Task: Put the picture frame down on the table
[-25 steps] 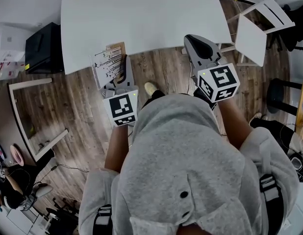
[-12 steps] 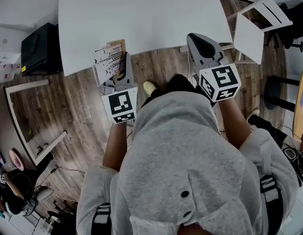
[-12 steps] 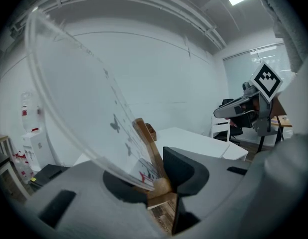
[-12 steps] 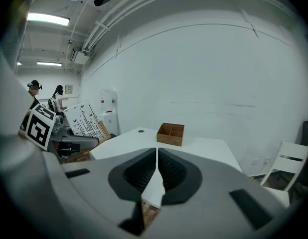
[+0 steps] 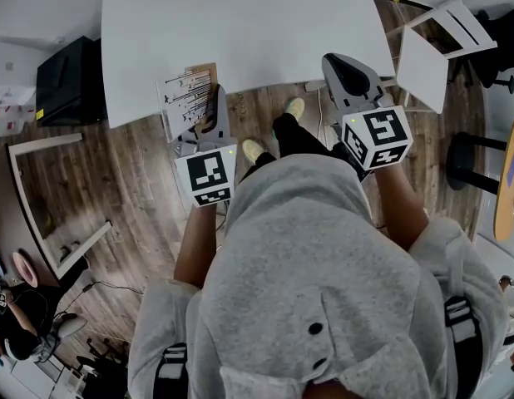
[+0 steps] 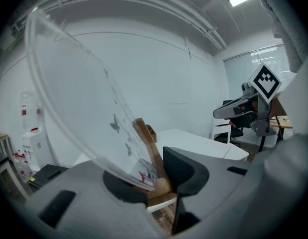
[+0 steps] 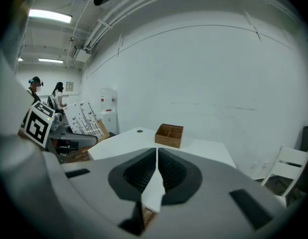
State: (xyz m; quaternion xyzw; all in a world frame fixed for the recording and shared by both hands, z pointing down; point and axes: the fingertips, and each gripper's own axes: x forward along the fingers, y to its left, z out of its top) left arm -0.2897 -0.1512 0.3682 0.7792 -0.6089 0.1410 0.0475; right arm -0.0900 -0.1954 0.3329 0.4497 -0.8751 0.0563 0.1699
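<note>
The picture frame (image 5: 184,100), a white print with small dark marks on a wooden back, is held upright over the floor just short of the white table's (image 5: 240,32) near edge. My left gripper (image 5: 212,116) is shut on its lower right edge. In the left gripper view the clear pane (image 6: 79,93) and the wooden stand (image 6: 150,156) sit pinched in my left gripper (image 6: 161,185). My right gripper (image 5: 342,66) hovers at the table's near right corner, shut and empty, and in its own view the right gripper (image 7: 156,171) has its jaws closed together.
A small wooden box (image 7: 169,135) stands at the table's far edge. A white chair (image 5: 436,44) is right of the table, a black case (image 5: 70,73) to its left. A pale wooden frame (image 5: 32,198) lies on the floor at left. Other people (image 7: 34,86) stand far off.
The person has stepped forward, one foot now showing near the table. Both grippers and the picture frame have shifted slightly toward the table edge.
</note>
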